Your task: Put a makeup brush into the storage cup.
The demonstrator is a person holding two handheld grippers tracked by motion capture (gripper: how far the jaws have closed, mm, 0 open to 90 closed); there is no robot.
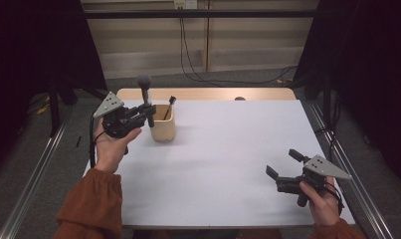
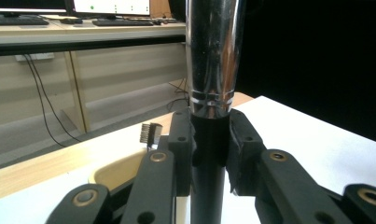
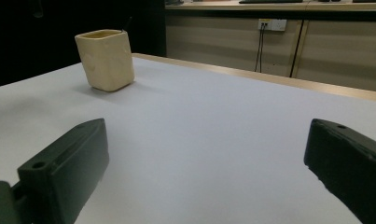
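The wide white worktop with its pale wooden far edge carries one thing: a cream, squarish cup-shaped holder at its far left, seen standing upright in the right gripper view. A small black-handled comb-tipped brush leans inside it, head up.

The left tongs are clenched on a long makeup brush with a black handle, chrome ferrule and grey bristle head. It stands upright, head uppermost, just beside and above the holder's left rim. In the left gripper view the pads pinch the black handle right below the chrome band. The right tongs are released, jaws wide with nothing between them, hovering over the near right of the worktop, well apart from the holder.

The step in hand looks like carrying the brush at the holder, either into it or out of it; I cannot tell which. If it is going in, the next move calls for centring the handle's tip over the opening, clear of the small brush, then lowering straight before letting go.
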